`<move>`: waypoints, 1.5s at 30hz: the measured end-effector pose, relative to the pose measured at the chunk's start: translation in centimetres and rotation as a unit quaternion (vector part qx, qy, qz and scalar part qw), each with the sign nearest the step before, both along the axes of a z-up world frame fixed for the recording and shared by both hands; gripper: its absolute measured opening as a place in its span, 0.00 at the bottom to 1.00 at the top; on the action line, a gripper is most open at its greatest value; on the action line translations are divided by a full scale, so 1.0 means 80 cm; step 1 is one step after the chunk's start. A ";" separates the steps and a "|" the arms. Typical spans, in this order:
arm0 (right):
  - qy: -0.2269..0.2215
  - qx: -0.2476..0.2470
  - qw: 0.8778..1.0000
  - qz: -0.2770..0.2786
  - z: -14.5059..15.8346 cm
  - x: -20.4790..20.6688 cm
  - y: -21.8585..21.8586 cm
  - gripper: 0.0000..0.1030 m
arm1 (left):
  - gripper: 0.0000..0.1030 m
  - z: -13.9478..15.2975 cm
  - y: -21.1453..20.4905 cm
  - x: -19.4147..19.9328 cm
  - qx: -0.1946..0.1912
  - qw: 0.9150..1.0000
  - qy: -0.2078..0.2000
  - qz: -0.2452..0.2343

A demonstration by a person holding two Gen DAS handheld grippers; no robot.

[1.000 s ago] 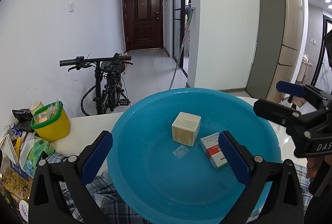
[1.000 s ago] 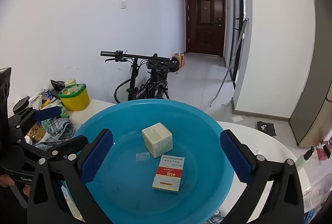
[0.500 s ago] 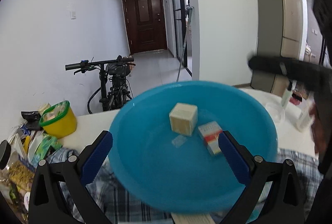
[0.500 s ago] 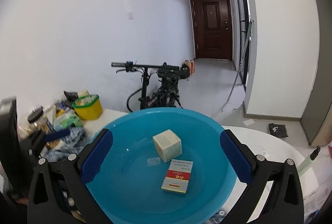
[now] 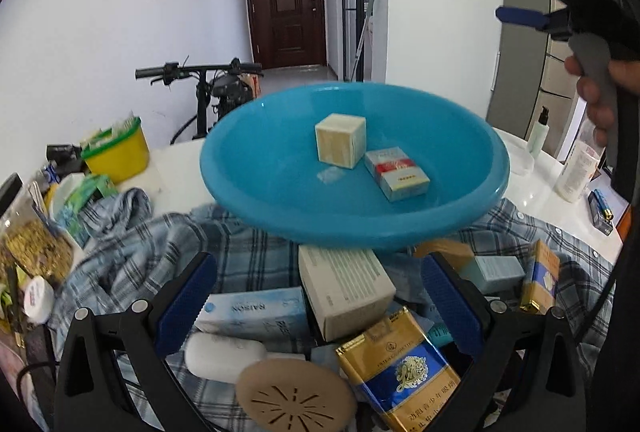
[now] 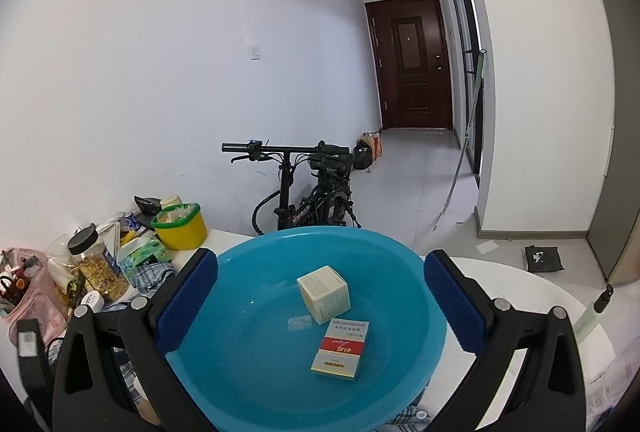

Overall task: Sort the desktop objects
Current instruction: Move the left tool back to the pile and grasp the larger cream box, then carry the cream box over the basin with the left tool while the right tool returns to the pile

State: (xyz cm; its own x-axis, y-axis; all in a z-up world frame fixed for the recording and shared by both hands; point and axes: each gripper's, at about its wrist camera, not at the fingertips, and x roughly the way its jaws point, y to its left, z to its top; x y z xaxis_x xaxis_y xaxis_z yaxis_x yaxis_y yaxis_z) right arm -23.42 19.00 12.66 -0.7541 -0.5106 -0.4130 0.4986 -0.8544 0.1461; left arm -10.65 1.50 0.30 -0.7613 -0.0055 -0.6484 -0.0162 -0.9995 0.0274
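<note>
A blue plastic basin [image 5: 460, 200] holds a cream cube box [image 5: 340, 145] and a red-and-white pack [image 5: 396, 173]. The basin also shows in the right wrist view [image 6: 248, 372], with the cube box [image 6: 324, 294] and the pack [image 6: 340, 348] in it. My left gripper [image 5: 318, 306] is open and empty above a pile of boxes in front of the basin: a white box [image 5: 346, 290], a light blue box [image 5: 256, 312] and a gold-and-blue pack [image 5: 404, 372]. My right gripper [image 6: 320, 306] is open and empty, raised high above the basin.
The pile lies on a blue plaid cloth [image 5: 132, 256] on a white table [image 5: 540, 192]. A yellow tub [image 5: 116, 150], a jar [image 6: 98, 264] and clutter stand at the left. White bottles [image 5: 576, 168] stand at the right. A bicycle [image 6: 308, 192] is behind the table.
My left gripper has drawn back and tilted down, so the pile of boxes came into view. My right gripper has risen and pulled back from the basin. Both stayed open.
</note>
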 end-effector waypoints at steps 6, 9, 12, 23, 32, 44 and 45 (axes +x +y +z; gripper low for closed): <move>0.000 0.008 1.000 0.011 0.000 0.002 -0.008 1.00 | 1.00 -0.018 0.008 -0.014 -0.004 1.000 -0.013 -0.005; -0.004 0.012 1.000 0.012 -0.003 0.000 -0.011 1.00 | 1.00 -0.027 0.012 -0.020 -0.007 1.000 -0.012 -0.011; -0.006 0.011 1.000 0.024 -0.005 0.000 -0.016 1.00 | 1.00 -0.035 0.011 -0.026 -0.008 1.000 -0.012 -0.015; -0.008 0.002 0.999 0.037 -0.007 -0.002 -0.021 1.00 | 0.43 -0.054 0.007 -0.030 0.008 0.998 -0.045 -0.043; -0.008 0.003 0.999 0.032 -0.007 -0.001 -0.018 1.00 | 0.43 -0.045 -0.003 -0.007 0.013 0.997 -0.045 -0.054; -0.007 0.017 0.999 0.032 -0.006 0.000 -0.026 1.00 | 0.43 -0.006 -0.017 0.018 0.017 0.998 -0.007 -0.061; -0.008 0.018 0.999 0.030 -0.007 -0.001 -0.026 1.00 | 0.43 -0.002 -0.016 0.017 0.016 0.998 -0.003 -0.063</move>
